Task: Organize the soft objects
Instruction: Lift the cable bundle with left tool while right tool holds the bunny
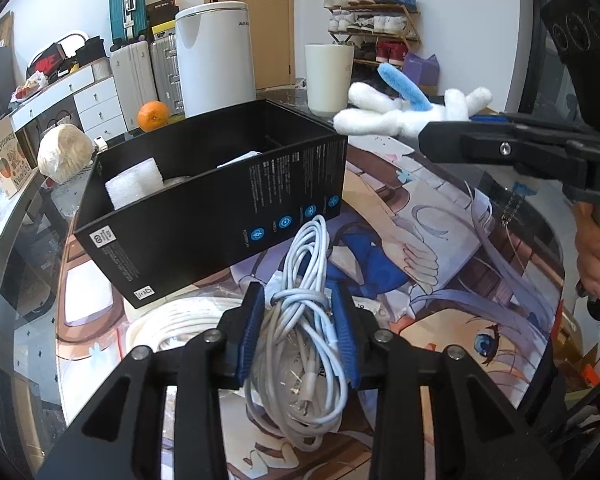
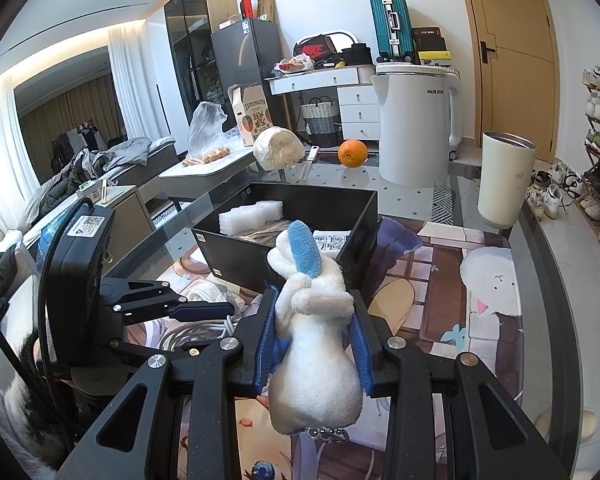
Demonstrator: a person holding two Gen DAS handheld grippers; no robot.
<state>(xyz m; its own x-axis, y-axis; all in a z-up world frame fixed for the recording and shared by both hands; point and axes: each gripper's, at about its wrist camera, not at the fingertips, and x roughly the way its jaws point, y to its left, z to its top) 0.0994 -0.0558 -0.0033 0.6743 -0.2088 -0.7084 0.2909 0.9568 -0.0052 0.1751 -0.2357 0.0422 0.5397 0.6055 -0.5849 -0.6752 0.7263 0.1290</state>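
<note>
My left gripper [image 1: 298, 300] is shut on a bundled white cable [image 1: 300, 344] and holds it just in front of the open black box [image 1: 220, 200]. My right gripper [image 2: 314, 308] is shut on a white plush toy with blue ears [image 2: 312, 332]. The toy also shows in the left wrist view [image 1: 400, 114], held in the air to the right of the box. The box [image 2: 284, 220] holds white foam [image 2: 252, 216] and papers. The left gripper appears in the right wrist view [image 2: 204, 308] at the left, low by the box.
A second coil of white cable [image 1: 180, 324] lies on the printed mat [image 1: 440, 260] left of my left gripper. A cream tumbler [image 2: 504, 180], a white kettle [image 2: 414, 124] and an orange [image 2: 352, 153] stand behind the box on the glass table.
</note>
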